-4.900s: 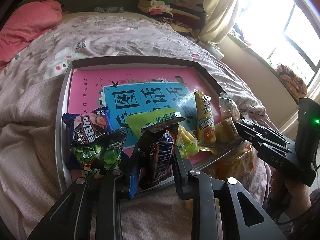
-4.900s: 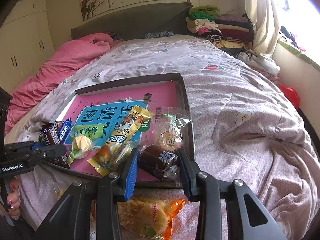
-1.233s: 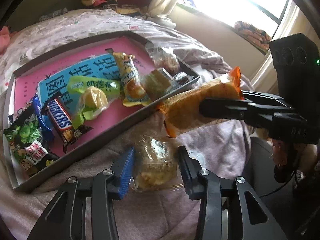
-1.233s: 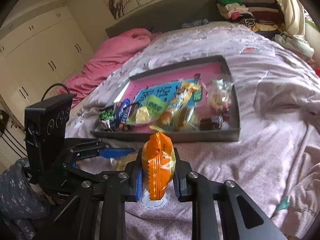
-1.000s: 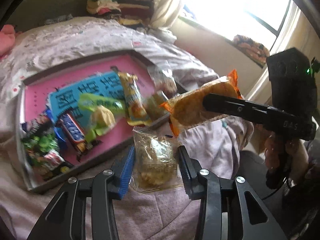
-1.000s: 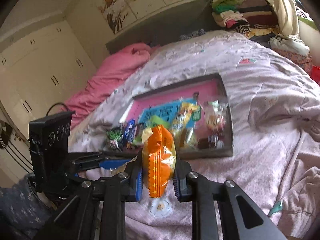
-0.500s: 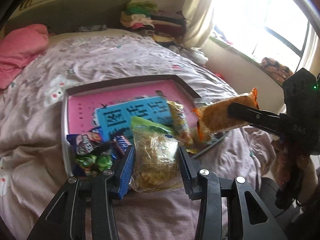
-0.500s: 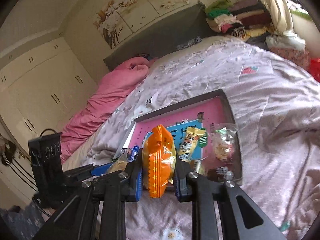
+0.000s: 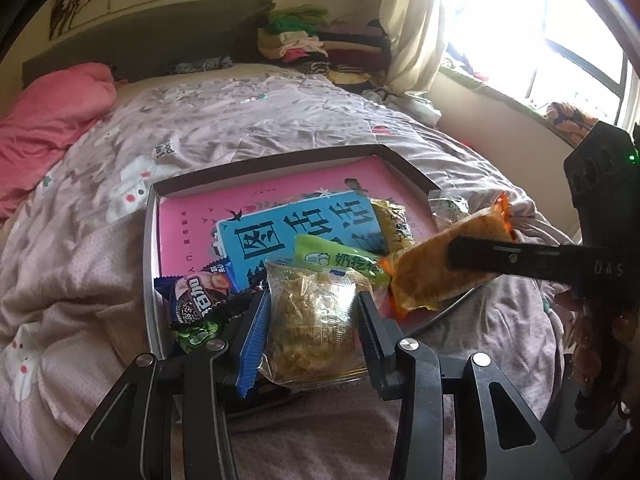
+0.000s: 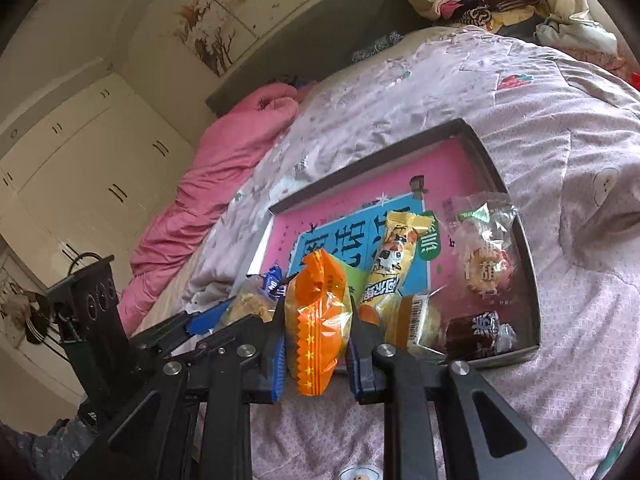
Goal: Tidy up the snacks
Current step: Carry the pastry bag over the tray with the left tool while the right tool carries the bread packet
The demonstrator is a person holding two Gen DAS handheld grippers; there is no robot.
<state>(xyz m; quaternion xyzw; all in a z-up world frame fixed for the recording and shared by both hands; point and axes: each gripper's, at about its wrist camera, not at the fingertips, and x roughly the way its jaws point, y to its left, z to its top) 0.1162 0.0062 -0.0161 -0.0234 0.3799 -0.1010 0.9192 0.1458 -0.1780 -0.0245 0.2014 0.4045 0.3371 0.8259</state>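
Observation:
A clear packet of pale pastry (image 9: 314, 328) is clamped in my left gripper (image 9: 312, 324), held above the near edge of a grey tray (image 9: 256, 163) with a pink and blue floor. My right gripper (image 10: 318, 344) is shut on an orange snack packet (image 10: 318, 320), also seen from the side as the orange packet (image 9: 440, 264) at the tray's near right corner. In the tray lie a dark blue cookie pack (image 9: 198, 296), a green packet (image 9: 336, 258), a yellow wafer pack (image 10: 394, 260), a clear bag of sweets (image 10: 484, 252) and a brown candy (image 10: 476, 332).
The tray rests on a bed with a lilac printed quilt (image 9: 248, 112). A pink duvet (image 10: 224, 184) is bunched at the far left by a dark headboard (image 9: 132, 40). Folded clothes (image 9: 320, 44) pile up near the window. White wardrobes (image 10: 80, 168) line the left wall.
Both grippers have swung over the tray's near edge with their packets still gripped. The tray has shifted toward the middle of both views and the room beyond shows more.

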